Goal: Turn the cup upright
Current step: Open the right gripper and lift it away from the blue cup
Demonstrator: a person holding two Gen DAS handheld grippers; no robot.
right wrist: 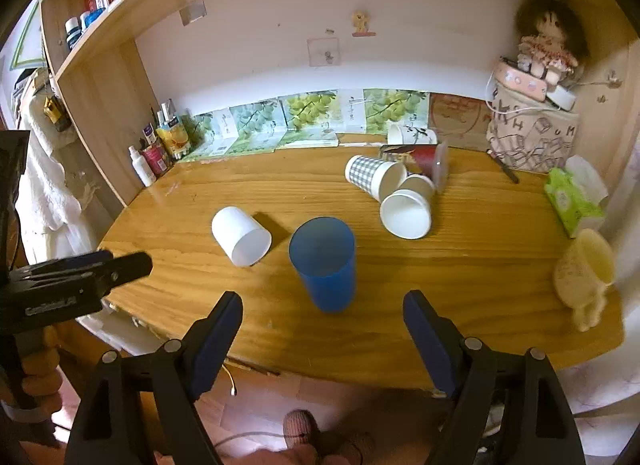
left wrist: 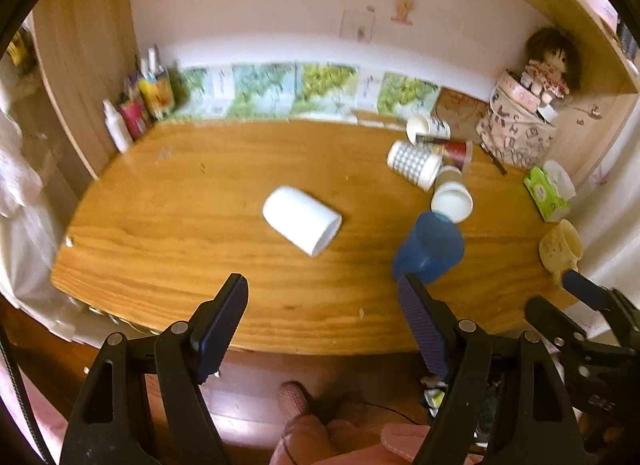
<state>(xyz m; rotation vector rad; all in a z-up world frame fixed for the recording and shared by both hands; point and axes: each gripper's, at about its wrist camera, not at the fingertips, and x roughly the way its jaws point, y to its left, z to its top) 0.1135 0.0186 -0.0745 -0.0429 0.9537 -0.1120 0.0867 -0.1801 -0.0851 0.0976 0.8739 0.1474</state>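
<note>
Writing first: big letters such as H, U and M run across the beige printed fabric bag (right wrist: pixel 532 137) at the far right corner of the wooden tabletop (right wrist: pixel 480 273); cup labels are too blurred to read. Left tool (left wrist: pixel 322 305) hangs off the near edge, level, jaws spread wide, gripping nothing. Right tool (right wrist: pixel 322 321) likewise sits wide open and empty, aimed at the translucent blue plastic cup (right wrist: pixel 323 263) standing mouth-up near the near edge. One plain white cup (right wrist: pixel 240 235) lies on its side mid-tabletop, apart from the blue one. Toward the far right edge, a checked paper cup (right wrist: pixel 370 177) lies tipped among other cups, too jumbled to count
</note>
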